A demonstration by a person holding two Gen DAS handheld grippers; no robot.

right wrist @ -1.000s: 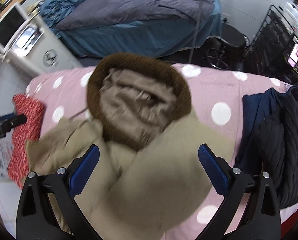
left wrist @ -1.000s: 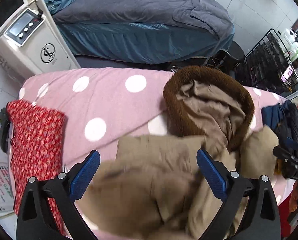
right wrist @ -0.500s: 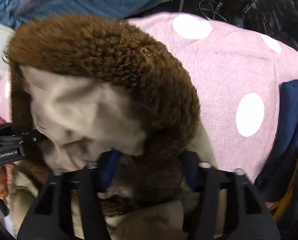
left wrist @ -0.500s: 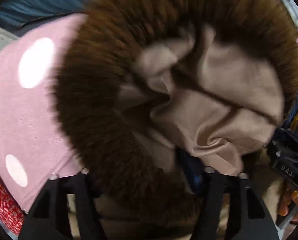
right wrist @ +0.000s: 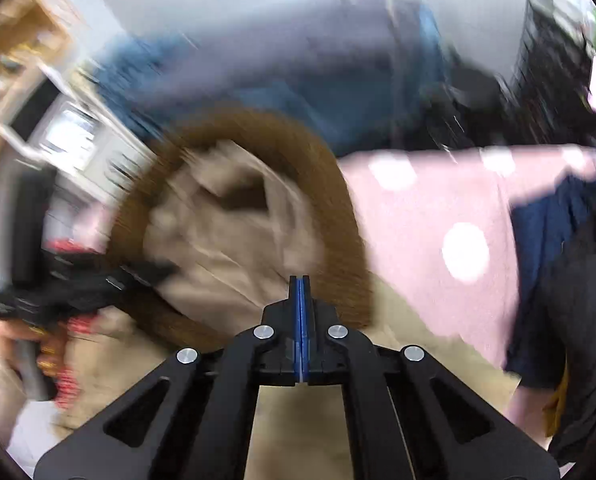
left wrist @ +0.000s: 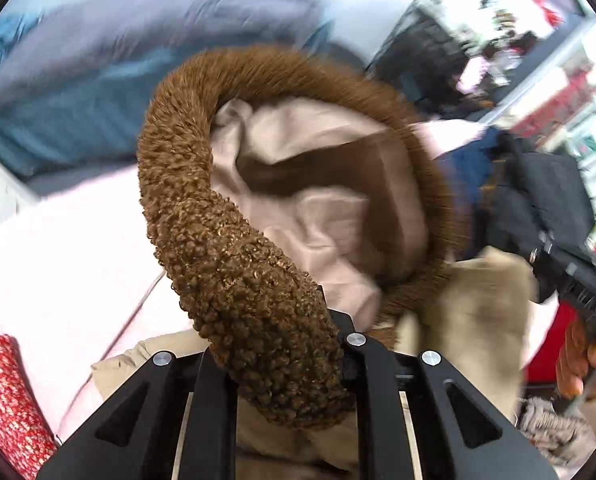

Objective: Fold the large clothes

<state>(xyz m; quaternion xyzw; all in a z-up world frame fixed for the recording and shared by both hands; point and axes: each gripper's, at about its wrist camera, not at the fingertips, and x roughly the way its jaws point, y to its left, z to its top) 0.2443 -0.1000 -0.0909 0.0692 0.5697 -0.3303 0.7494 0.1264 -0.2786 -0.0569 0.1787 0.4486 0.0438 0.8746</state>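
Brown curly fleece trim (left wrist: 253,320) of the hood passes straight between the fingers of the left gripper (left wrist: 277,364), which are pinching it – the thick roll bulges over them on both sides. The beige coat (left wrist: 474,320) itself lies rumpled on the pink dotted cover (left wrist: 57,264), and its hood lining (left wrist: 306,208) opens toward the camera, so the hood is lifted off the coat body by this grip. I judge that the person takes the hood by its rim in order to lay it flat onto the back before the sides are folded.

The right gripper (right wrist: 300,300) has its blue pads (right wrist: 300,320) pressed together with no gap. Its view is blurred, and no fabric shows between the pads – probably it missed the trim or holds nothing, but I cannot say it with certainty. The tips stand just before the right side of the fur rim.

A red patterned cloth (left wrist: 5,396) lies at the left edge of the cover, and a pile of dark clothes (right wrist: 570,280) at the right edge, both apart from the coat.
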